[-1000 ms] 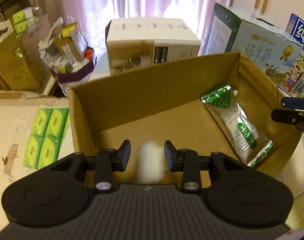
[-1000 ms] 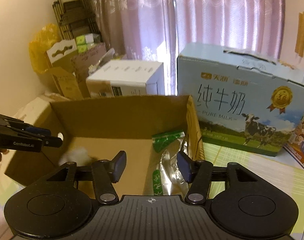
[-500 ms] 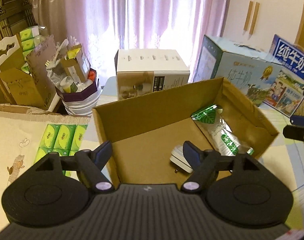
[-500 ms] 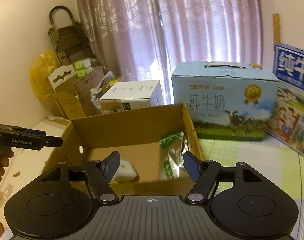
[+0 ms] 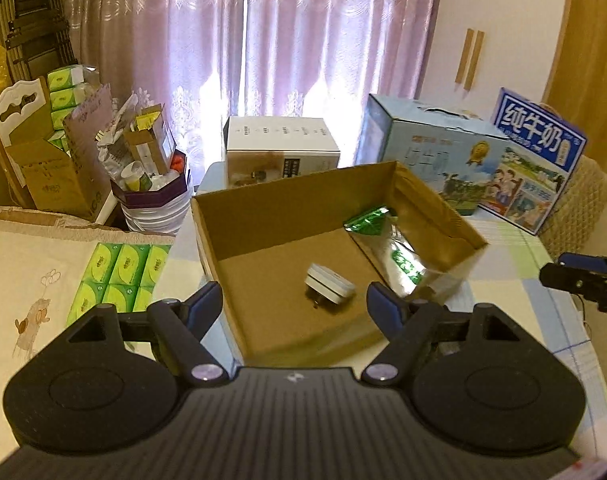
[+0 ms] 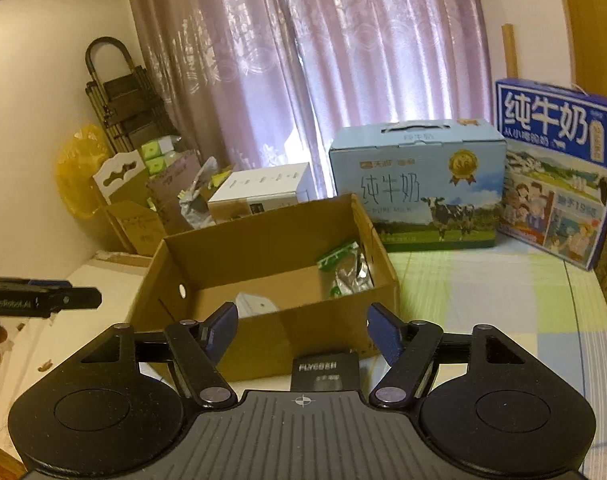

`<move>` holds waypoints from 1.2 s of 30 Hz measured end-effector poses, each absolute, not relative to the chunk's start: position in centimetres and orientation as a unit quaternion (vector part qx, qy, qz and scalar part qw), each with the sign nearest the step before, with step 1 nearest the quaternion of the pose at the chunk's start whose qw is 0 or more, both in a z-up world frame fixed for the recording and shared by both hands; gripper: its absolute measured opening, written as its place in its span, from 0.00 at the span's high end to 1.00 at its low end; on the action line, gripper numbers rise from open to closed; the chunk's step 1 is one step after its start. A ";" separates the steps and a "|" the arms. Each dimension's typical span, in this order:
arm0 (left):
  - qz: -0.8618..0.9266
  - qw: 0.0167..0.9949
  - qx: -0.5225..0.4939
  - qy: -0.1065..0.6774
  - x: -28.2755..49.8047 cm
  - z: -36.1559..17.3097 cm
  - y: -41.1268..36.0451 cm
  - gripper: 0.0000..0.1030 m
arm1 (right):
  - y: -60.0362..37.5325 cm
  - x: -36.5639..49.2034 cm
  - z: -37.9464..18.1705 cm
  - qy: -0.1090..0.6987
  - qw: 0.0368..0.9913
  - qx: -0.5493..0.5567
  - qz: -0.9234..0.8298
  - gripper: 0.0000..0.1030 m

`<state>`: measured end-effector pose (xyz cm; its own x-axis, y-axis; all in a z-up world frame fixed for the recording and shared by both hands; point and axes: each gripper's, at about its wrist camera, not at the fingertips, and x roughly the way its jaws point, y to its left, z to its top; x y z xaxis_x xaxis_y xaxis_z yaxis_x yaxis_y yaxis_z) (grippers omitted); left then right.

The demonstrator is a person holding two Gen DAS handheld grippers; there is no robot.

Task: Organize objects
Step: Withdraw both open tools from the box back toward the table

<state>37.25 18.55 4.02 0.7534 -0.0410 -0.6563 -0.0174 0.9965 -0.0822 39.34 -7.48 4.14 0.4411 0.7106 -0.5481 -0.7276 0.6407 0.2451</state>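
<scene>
Both tongs, left (image 5: 294, 303) and right (image 6: 302, 328), have backed away from the cardboard box (image 5: 239, 280) and gape empty. Inside lie a white plug (image 5: 329, 285) and foil pouch (image 5: 391, 248). Best next: approach another loose item squarely.

Charger (image 5: 330, 287) and foil pouch (image 5: 387, 246) inside cardboard box (image 5: 287, 200), milk cartons (image 5: 435, 160) behind
</scene>
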 end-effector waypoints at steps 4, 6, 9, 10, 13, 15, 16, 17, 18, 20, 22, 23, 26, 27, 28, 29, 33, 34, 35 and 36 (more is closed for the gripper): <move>-0.002 0.935 -0.044 0.351 34.4 4.5 17.1 0.25 | -9.2 38.1 4.3 0.315 0.844 -0.011 0.434 0.33; 0.003 0.935 -0.045 0.352 33.0 4.7 16.3 0.25 | -10.1 37.6 4.4 0.316 0.841 -0.009 0.439 0.33; 0.009 0.933 -0.048 0.356 31.1 4.8 15.0 0.25 | -11.6 36.7 4.5 0.319 0.835 -0.004 0.448 0.33; 0.010 0.933 -0.049 0.356 30.5 4.8 14.5 0.25 | -12.2 36.4 4.5 0.320 0.834 -0.003 0.449 0.33; 0.013 0.932 -0.050 0.359 28.7 4.7 13.1 0.25 | -13.6 35.6 4.3 0.324 0.833 0.001 0.449 0.33; 0.015 0.931 -0.050 0.360 27.4 4.6 12.4 0.25 | -14.7 35.1 4.1 0.330 0.828 0.007 0.452 0.33; 0.017 0.931 -0.050 0.362 26.9 4.5 12.1 0.25 | -15.3 34.8 3.9 0.333 0.826 0.009 0.454 0.33; 0.019 0.930 -0.049 0.365 26.4 4.3 11.7 0.25 | -15.7 34.6 3.8 0.335 0.825 0.010 0.455 0.33; 0.020 0.928 -0.051 0.368 26.0 4.1 11.4 0.25 | -16.2 34.4 3.7 0.338 0.824 0.009 0.455 0.33; 0.021 0.925 -0.054 0.375 25.1 3.6 10.9 0.25 | -16.9 34.1 3.4 0.344 0.822 0.009 0.454 0.33; 0.023 0.922 -0.056 0.382 24.4 3.1 10.3 0.25 | -17.6 33.8 3.0 0.351 0.819 0.011 0.454 0.33; 0.024 0.921 -0.056 0.385 24.1 2.9 10.1 0.25 | -18.1 33.7 2.7 0.356 0.816 0.013 0.454 0.33; 0.026 0.917 -0.055 0.395 23.1 2.2 9.3 0.25 | -18.9 33.3 1.9 0.370 0.811 0.012 0.452 0.33; 0.027 0.916 -0.056 0.397 22.9 2.0 9.2 0.25 | -19.2 33.2 1.6 0.374 0.811 0.010 0.451 0.33; 0.027 0.915 -0.056 0.400 22.7 1.8 9.1 0.25 | -19.4 33.0 1.3 0.376 0.810 0.007 0.450 0.34; 0.028 0.913 -0.057 0.402 22.4 1.6 8.9 0.25 | -19.6 32.9 1.0 0.380 0.809 0.004 0.449 0.33; 0.030 0.909 -0.057 0.412 21.9 0.9 8.5 0.25 | -20.3 32.0 -0.4 0.390 0.803 -0.012 0.451 0.33; 0.032 0.908 -0.055 0.414 21.8 0.7 8.4 0.25 | -20.4 31.8 -0.8 0.391 0.801 -0.015 0.453 0.33; 0.033 0.907 -0.053 0.416 21.7 0.5 8.3 0.25 | -20.4 31.7 -1.2 0.394 0.799 -0.019 0.454 0.33; 0.034 0.906 -0.050 0.418 21.6 0.3 8.2 0.25 | -20.5 31.6 -1.5 0.396 0.797 -0.023 0.455 0.33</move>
